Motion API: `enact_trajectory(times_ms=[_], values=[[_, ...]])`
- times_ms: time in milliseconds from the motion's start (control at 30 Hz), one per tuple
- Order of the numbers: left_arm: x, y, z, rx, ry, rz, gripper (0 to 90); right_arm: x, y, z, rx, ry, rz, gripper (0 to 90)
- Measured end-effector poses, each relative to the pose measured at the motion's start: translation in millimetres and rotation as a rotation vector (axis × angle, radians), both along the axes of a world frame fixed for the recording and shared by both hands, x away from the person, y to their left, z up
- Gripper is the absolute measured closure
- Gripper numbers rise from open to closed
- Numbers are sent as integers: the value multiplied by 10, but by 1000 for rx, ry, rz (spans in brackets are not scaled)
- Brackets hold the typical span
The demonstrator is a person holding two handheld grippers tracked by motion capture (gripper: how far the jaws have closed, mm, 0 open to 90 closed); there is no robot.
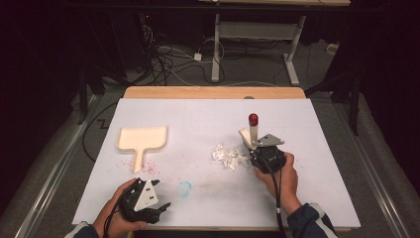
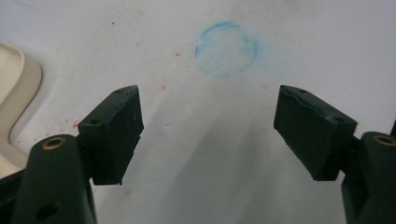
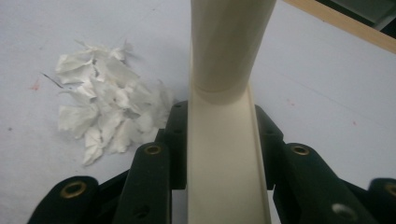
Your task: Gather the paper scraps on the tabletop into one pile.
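Observation:
A cream dustpan (image 1: 142, 139) lies flat on the left of the white table (image 1: 297, 188), handle toward me; its edge (image 2: 14, 88) shows in the left gripper view. A pile of torn white paper scraps (image 1: 229, 155) (image 3: 105, 112) sits right of centre. My right gripper (image 1: 257, 145) (image 3: 222, 112) is shut on a cream tool with a round handle and a red tip (image 1: 253, 126) (image 3: 224, 56), held upright just beside the scraps. My left gripper (image 1: 162, 194) (image 2: 208, 112) hovers open near the front edge, nothing between its jaws.
A blue ring stain (image 1: 184, 188) (image 2: 226, 49) marks the sheet ahead of the left gripper. Red specks (image 1: 148, 166) are scattered near the dustpan's handle. A wooden strip (image 1: 213, 92) borders the table's far edge; cables and desk legs lie on the floor beyond.

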State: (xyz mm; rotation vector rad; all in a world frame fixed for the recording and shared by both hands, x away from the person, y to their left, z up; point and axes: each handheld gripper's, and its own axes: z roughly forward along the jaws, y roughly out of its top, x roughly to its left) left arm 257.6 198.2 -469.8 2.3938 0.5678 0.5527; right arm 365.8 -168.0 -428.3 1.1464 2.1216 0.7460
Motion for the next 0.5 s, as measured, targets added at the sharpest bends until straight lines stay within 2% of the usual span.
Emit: enact_trajectory(times_ms=[67, 233, 500], values=[[2, -6, 1, 0, 0, -2, 230, -17, 94, -10, -15, 9, 17, 671], [4, -9, 1, 4, -1, -2, 230, -34, 313, -30, -40, -6, 27, 669], [-2, -3, -2, 2, -1, -4, 231, 24, 412, 3, 8, -15, 1, 670]])
